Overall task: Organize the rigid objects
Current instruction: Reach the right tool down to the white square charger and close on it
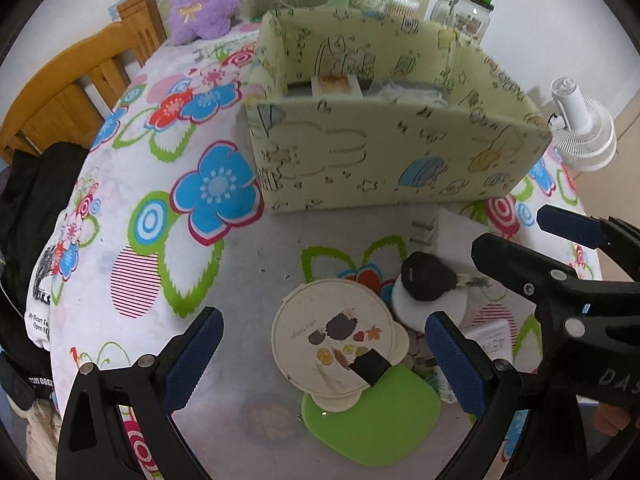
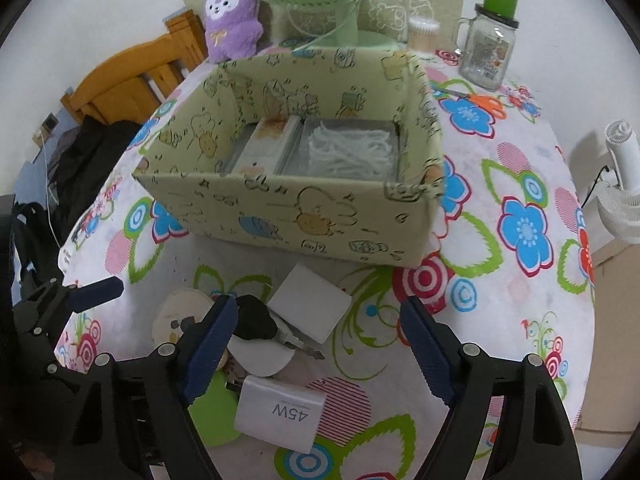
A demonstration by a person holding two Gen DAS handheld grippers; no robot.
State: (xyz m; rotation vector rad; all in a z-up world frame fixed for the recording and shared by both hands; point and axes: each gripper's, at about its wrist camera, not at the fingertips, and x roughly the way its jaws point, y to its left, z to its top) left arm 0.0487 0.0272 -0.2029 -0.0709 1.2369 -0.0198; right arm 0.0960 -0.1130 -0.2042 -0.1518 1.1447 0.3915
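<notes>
Hovering left tongs agape over round lid, right tongs wide, empty

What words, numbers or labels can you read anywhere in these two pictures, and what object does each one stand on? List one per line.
"45W": on the white charger, seen upside down in the right wrist view.
"DAS": partial white lettering on the right gripper.
"My Heart Is" / "Open H": cut-off print on white clothing.
Small print on the round cream lid: too blurred to read.
Glass jar label: unreadable.
</notes>
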